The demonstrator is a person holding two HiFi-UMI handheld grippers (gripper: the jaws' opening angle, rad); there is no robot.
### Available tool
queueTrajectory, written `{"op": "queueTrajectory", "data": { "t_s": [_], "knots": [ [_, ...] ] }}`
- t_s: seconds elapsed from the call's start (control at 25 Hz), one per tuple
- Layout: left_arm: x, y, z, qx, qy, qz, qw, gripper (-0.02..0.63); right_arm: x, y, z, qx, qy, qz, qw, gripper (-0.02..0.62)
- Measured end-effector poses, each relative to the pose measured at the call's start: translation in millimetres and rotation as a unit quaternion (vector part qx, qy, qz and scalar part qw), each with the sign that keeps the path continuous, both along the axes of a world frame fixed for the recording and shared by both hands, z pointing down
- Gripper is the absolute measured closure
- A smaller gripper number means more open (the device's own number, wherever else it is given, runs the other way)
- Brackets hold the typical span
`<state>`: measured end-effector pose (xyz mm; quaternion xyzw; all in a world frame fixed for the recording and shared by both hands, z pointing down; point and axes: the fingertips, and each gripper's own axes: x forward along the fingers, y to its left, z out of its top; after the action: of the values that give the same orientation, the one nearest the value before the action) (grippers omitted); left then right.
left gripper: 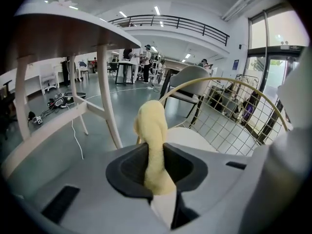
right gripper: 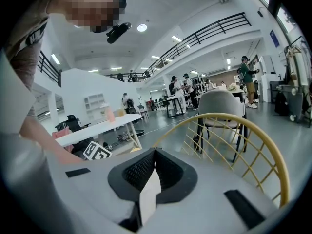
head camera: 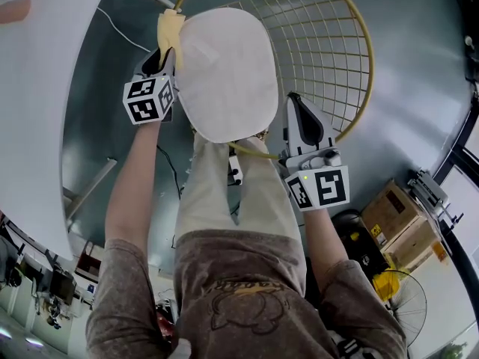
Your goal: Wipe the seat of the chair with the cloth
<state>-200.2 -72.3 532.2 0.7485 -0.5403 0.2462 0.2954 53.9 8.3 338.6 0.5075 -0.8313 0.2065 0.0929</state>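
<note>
Yellow cloth [head camera: 171, 28] is clamped in the left gripper [head camera: 166, 52]. In the left gripper view both jaws press on a bunched fold of it, and the free end stands up past the jaw tips. The right gripper [head camera: 294, 99] has its jaws together with nothing between them.

Position of the work surface: in the head view the white seat [head camera: 224, 73] of the chair [head camera: 352, 21] lies directly to the right of the left gripper. The cloth sits at the seat's far-left rim. It overlaps that rim in the head view, but contact cannot be confirmed. The left gripper view agrees: the seat shows just beyond the cloth and to its right.

Orientation: the seat is oval, and its long axis runs from the far edge toward the person's knees. The gold wire backrest [head camera: 329, 43] curves round the far and right sides.

Arm selection: the left gripper is the nearer one and carries the cloth. The right gripper rests beside the seat's right edge, against the wire backrest, well apart from the cloth.

Judgement: the coming stroke probably calls for the cloth to be lowered onto the seat and drawn rightward across it, then back along the long axis.
</note>
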Motion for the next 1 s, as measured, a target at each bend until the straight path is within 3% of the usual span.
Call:
{"op": "queueTrajectory", "data": {
  "t_s": [0.4, 1.0],
  "knots": [
    [-7, -11, 38, -0.045, -0.007, -0.030, 0.9985, 0.515, 6, 1, 4, -0.008, -0.002, 0.006, 1.000, 0.572],
    [22, -18, 67, -0.086, 0.008, -0.025, 0.9960, 0.515, 7, -3, 17, -0.023, -0.011, 0.002, 1.000, 0.572]
  ]
}}
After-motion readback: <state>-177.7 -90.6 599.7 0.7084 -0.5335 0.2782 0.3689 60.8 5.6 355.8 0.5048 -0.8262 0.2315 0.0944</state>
